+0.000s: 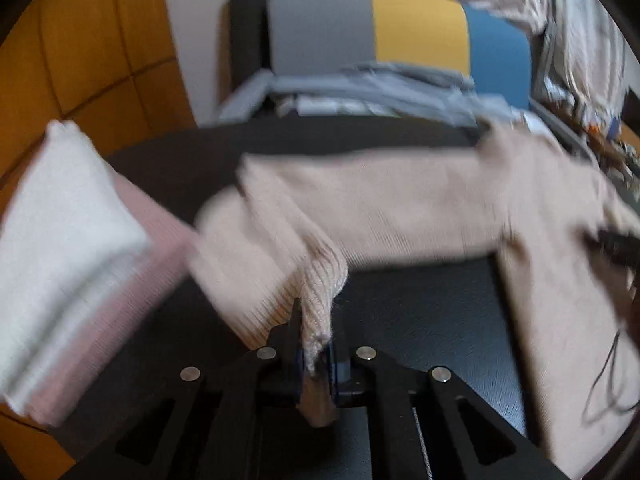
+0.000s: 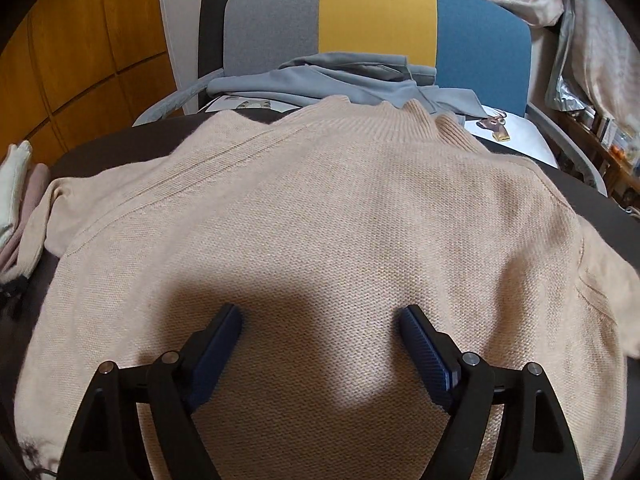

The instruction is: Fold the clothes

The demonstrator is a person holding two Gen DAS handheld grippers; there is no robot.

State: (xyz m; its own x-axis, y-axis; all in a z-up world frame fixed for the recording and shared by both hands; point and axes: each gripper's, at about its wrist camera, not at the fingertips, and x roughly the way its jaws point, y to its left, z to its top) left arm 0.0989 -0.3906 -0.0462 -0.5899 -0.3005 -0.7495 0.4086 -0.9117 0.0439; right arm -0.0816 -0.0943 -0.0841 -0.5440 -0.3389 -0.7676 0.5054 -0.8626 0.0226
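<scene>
A beige knit sweater (image 2: 320, 220) lies spread over the dark tabletop (image 1: 420, 312), its ribbed collar toward a chair (image 2: 376, 20) striped grey, yellow and blue. The knit is fine across the body, with raised lines running down from the shoulder.

The right tool (image 2: 322, 344) hangs just above the sweater's body with its blue-padded fingers spread wide and nothing between them.

Only the left wrist view shows the ribbed sleeve cuff (image 1: 320, 300) pulled up off the tabletop: the left tool (image 1: 316, 360) is clamped on it. That view also shows folded white and pink clothes (image 1: 68, 248) stacked at the left, largely cut off in the other view. The right wrist view alone shows grey-blue garments (image 2: 320, 80) heaped on the chair seat clearly.
</scene>
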